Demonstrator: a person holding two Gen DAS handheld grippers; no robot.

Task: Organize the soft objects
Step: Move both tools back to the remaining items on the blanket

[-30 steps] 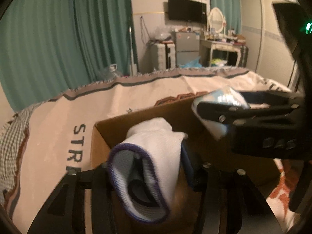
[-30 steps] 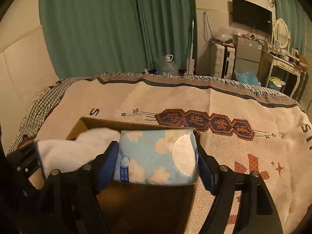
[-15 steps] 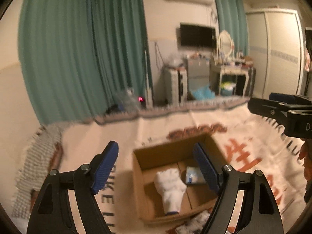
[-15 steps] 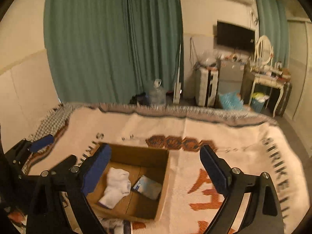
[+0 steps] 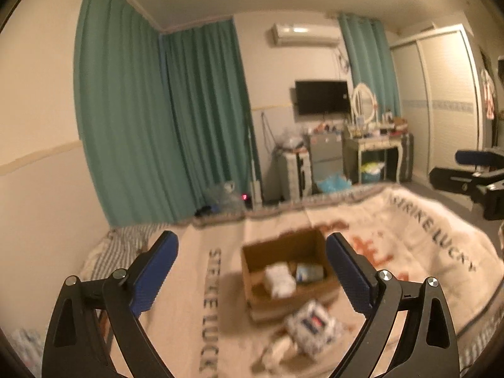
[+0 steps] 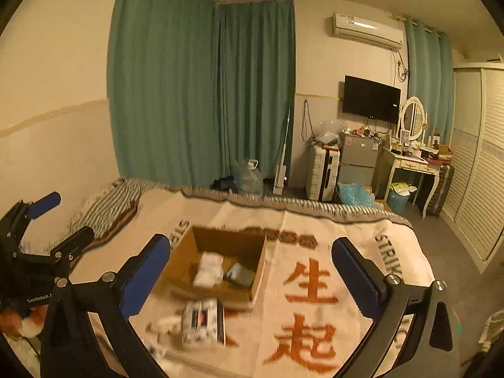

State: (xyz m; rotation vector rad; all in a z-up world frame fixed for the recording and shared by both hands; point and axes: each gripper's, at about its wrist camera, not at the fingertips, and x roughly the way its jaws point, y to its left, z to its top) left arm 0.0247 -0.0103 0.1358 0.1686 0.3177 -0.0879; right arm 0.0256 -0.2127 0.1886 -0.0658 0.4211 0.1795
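Both claws, left [image 5: 252, 271] and right [image 6: 252, 271], hang wide apart and empty above the bed. The box [image 6: 217, 263] holds a white sock [image 6: 208, 267] and a blue tissue pack [image 6: 241, 274], touching. Another pack [image 6: 203, 321] lies just outside it.

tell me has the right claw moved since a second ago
Yes. The right claw has pulled up and back from the cardboard box; it was shut on the blue tissue pack at the rim, and now stands open above.

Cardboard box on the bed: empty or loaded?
Loaded. The cardboard box is open-topped, with a white sock and a blue tissue pack lying side by side inside.
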